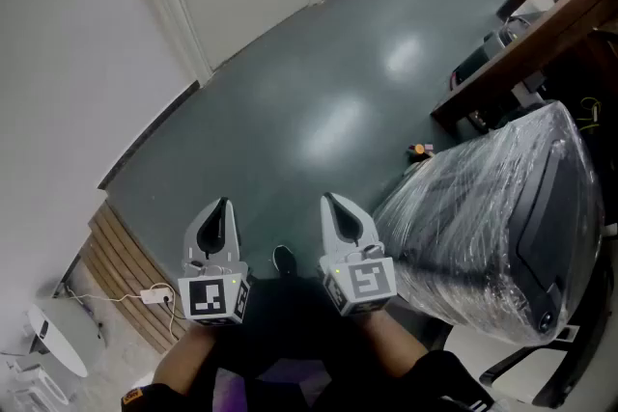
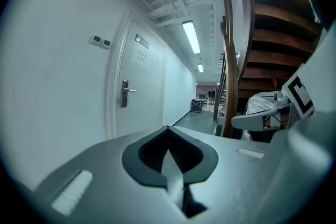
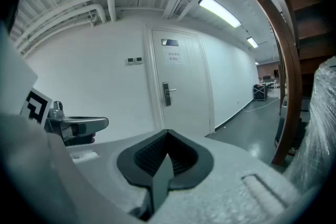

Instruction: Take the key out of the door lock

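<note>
We are holding the left gripper (image 1: 220, 210) and right gripper (image 1: 335, 205) closed and empty, well apart from the door (image 3: 184, 81). The key is too small to see at the lock (image 3: 166, 95); approach and removal remain.

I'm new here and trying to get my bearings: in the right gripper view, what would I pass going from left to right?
Left claw → wall switches → door lock → wooden rail → plastic-wrapped load.
</note>
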`<state>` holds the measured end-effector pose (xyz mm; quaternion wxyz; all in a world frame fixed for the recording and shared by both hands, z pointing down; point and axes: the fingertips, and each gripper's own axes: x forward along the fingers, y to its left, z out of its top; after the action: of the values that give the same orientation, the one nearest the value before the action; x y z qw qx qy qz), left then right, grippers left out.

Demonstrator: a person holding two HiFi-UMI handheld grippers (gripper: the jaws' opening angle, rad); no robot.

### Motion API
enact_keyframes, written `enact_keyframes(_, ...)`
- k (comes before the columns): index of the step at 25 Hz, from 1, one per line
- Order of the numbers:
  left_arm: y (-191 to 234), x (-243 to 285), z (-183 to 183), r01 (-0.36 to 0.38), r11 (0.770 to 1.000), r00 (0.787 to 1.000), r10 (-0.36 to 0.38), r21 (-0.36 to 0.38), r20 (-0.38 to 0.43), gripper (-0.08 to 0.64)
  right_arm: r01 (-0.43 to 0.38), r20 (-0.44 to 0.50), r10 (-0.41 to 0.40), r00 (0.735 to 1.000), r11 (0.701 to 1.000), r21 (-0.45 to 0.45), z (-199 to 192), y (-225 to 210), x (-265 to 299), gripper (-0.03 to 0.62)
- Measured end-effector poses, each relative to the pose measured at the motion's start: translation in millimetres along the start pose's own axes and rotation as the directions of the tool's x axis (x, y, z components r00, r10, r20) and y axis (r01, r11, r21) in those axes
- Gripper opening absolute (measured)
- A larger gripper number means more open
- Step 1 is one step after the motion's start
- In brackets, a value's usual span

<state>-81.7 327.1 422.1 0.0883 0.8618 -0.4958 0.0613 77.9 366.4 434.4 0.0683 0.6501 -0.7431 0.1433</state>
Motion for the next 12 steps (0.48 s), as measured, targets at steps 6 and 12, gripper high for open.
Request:
enact_keyframes(6, -4.7, -1.9, -5.0, 0.010, 1.000, 1.000, -0.010, 0.011, 0.001, 0.017, -0.021, 0.020, 0.021, 1.000, 1.000, 0.000, 1.5, -0.3, -1.7, -0.009)
enact_keyframes(12, -6.0, -4.6, -2.3, -0.002, 1.000, 1.000, 0.002, -0.001, -0.001, 0.017, -0.036, 0.019, 0.036, 0.999, 0.999, -0.002, 1.1, 0.4, -2.2, -0.009)
